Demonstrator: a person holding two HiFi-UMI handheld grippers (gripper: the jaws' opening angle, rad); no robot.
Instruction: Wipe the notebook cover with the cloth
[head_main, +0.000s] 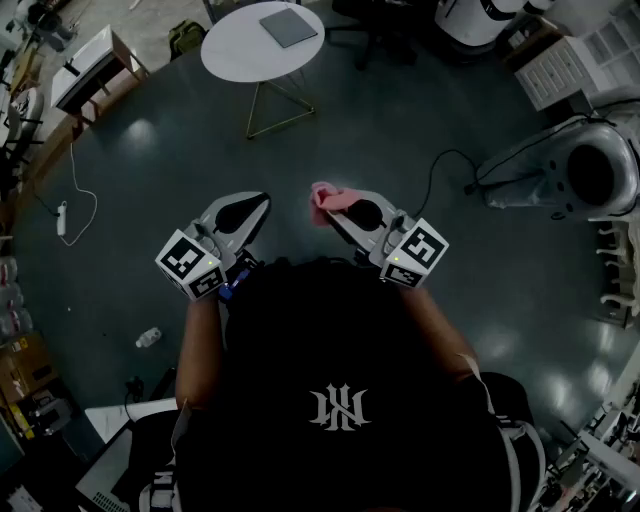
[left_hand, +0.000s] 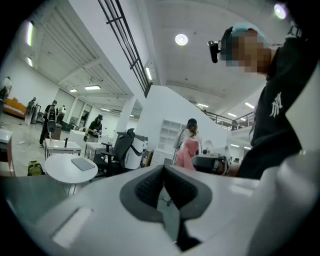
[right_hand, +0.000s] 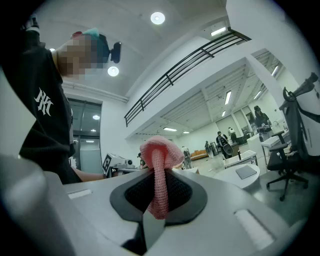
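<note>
A grey notebook (head_main: 288, 27) lies on the round white table (head_main: 235, 55) far ahead of me; it also shows small in the left gripper view, notebook (left_hand: 83, 163), and in the right gripper view, notebook (right_hand: 246, 171). My right gripper (head_main: 327, 212) is shut on a pink cloth (head_main: 328, 197), which bulges out above the jaws, cloth (right_hand: 159, 165). My left gripper (head_main: 262, 201) is shut with nothing in it, its dark pads (left_hand: 147, 186) pressed together. Both grippers are held close to my body, well short of the table.
White machines (head_main: 580, 170) and a cable (head_main: 440, 165) sit on the dark floor at the right. A desk (head_main: 85, 65) and a power strip (head_main: 62, 218) are at the left. An office chair (right_hand: 295, 145) and several people stand in the distance.
</note>
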